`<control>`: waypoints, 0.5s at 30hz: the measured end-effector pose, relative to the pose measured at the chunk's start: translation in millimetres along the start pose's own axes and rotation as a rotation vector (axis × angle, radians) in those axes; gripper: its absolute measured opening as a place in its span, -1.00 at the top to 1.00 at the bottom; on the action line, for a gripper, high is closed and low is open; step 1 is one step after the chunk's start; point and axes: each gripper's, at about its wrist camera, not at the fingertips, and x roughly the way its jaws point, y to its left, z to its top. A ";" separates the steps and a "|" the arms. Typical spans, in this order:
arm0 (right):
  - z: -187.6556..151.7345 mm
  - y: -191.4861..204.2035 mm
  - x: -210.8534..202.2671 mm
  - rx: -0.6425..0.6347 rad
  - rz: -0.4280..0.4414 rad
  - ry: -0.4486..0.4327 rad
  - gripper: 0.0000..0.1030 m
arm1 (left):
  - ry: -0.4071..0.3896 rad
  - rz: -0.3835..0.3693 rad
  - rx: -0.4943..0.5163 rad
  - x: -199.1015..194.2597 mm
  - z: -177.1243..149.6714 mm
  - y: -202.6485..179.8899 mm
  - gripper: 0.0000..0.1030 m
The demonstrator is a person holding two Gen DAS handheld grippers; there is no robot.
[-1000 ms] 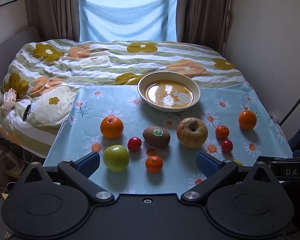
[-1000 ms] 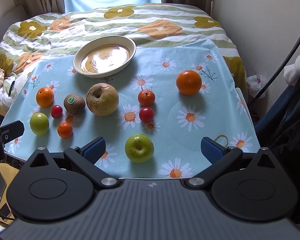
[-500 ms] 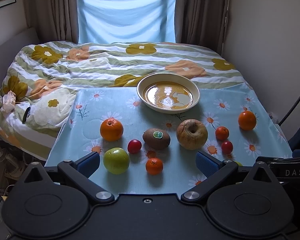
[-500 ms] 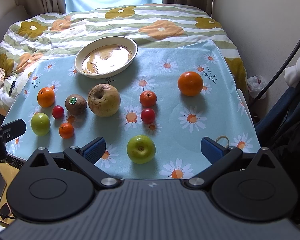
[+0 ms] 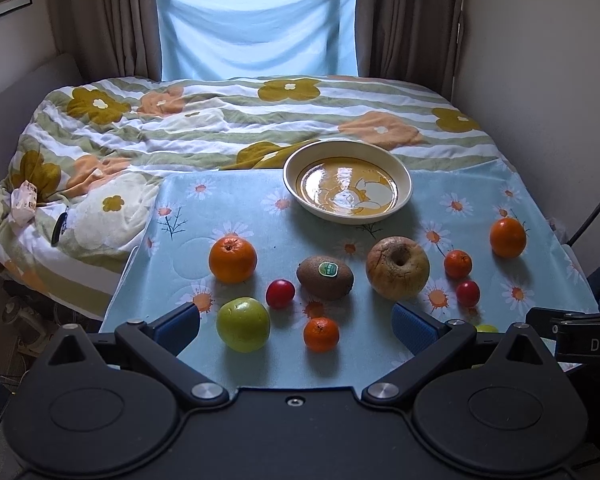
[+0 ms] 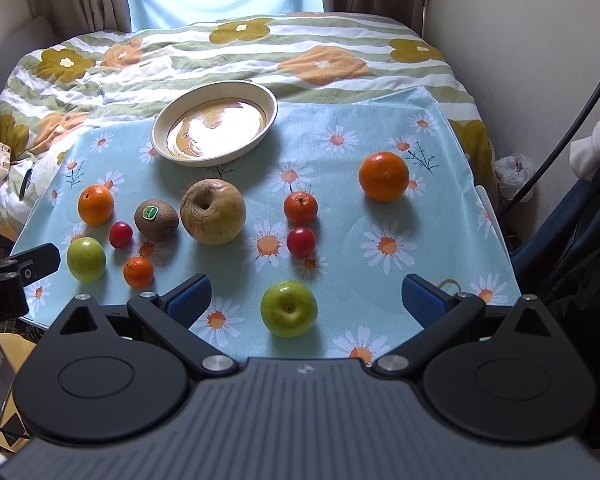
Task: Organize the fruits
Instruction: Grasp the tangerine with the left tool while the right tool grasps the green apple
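- Fruit lies scattered on a blue daisy-print cloth [image 6: 440,184]; none is in the dish.
- Empty cream dish [image 6: 274,110] with a glossy orange-brown centre sits at the far edge of the cloth, left of centre in the right wrist view.
- Large blemished yellow-brown apple [image 6: 213,212] sits mid-cloth, just in front of the dish.
- Kiwi [image 6: 156,219] with a green sticker lies just left of that apple, close but not clearly touching.
- Left cluster: orange [image 6: 95,205] farthest back; cherry tomato [image 6: 121,234] between the orange and the kiwi; green apple [image 6: 86,259] and small mandarin [image 6: 138,272] nearest the front edge.
- Right of the big apple: small reddish-orange mandarin [image 6: 300,207], with a second cherry tomato [image 6: 301,242] just in front of it.
- Larger orange [image 6: 384,176] stands well apart at far right.
- Second green apple [image 6: 289,308] sits near the front edge, stem dimple facing the camera.
- Right gripper [image 6: 305,300]: blue-padded fingers wide apart, nothing held; the second green apple lies between them, untouched.
- Left gripper [image 5: 296,322]: fingers wide apart, empty, above the near edge; the first green apple and small mandarin lie in the gap ahead.
- Cloth rests on a bed with a floral striped duvet [image 5: 228,120].
- Behind: window covered by blue fabric [image 5: 256,28], brown curtains on both sides.
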 end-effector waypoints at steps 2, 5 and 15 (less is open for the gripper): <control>-0.5 -0.4 3.5 0.006 0.002 0.009 -1.00 | -0.001 -0.019 0.016 3.8 -0.8 -1.6 -1.00; -1.7 -2.0 11.0 0.013 0.006 0.027 -1.00 | 0.002 -0.028 0.045 12.1 -2.9 -6.0 -1.00; -17.7 -2.4 50.4 -0.026 0.041 0.055 -1.00 | 0.020 -0.034 0.051 54.5 -25.5 -14.2 -0.96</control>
